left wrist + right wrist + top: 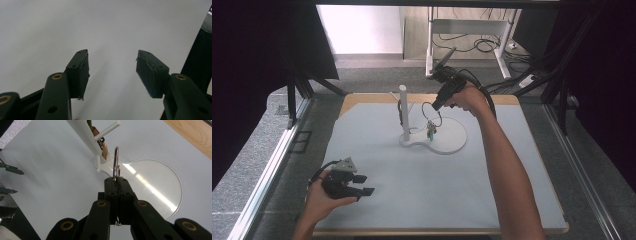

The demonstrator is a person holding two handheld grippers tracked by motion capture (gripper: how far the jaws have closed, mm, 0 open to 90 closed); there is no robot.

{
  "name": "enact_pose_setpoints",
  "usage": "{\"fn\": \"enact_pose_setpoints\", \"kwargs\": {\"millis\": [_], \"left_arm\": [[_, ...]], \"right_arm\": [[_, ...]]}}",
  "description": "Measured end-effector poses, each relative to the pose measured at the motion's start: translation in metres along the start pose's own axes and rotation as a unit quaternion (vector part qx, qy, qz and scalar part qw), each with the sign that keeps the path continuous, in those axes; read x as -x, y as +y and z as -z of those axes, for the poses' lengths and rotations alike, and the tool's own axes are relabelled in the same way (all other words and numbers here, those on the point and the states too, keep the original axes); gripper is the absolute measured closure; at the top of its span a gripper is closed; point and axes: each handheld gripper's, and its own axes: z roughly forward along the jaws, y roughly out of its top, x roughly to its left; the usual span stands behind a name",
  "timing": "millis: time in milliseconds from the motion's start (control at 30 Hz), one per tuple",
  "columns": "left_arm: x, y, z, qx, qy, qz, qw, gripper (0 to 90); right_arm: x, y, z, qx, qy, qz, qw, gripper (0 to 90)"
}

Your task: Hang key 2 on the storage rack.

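Note:
A white stand [447, 136] with a round base and an upright post [404, 112] sits at the far middle of the mat. My right gripper [436, 106] hovers just right of the post, shut on a metal key ring [423, 110]; a small bunch of keys [431, 132] dangles from it over the base. In the right gripper view the ring [116, 160] rises edge-on from the closed jaws of my right gripper [116, 179], close to the post [83, 137] and its short pegs [108, 130]. My left gripper [367, 185] rests open at the front left, and in its own view it [112, 68] has bare mat between the jaws.
A dark item [400, 114] hangs on the left side of the post. The grey mat [377, 150] lies on a wooden table [502, 99] edged by metal rails. The person's right forearm [507, 165] crosses the right half of the mat.

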Motion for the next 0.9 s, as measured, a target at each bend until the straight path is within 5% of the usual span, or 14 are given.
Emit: {"fn": "enact_pose_setpoints", "kwargs": {"millis": [900], "left_arm": [[-0.001,-0.001,0.003,0.006,-0.004,-0.002,1.0000,44.1]], "right_arm": [[0.009,0.035,-0.019,0.007,-0.017,-0.008,0.9998,88.3]]}}
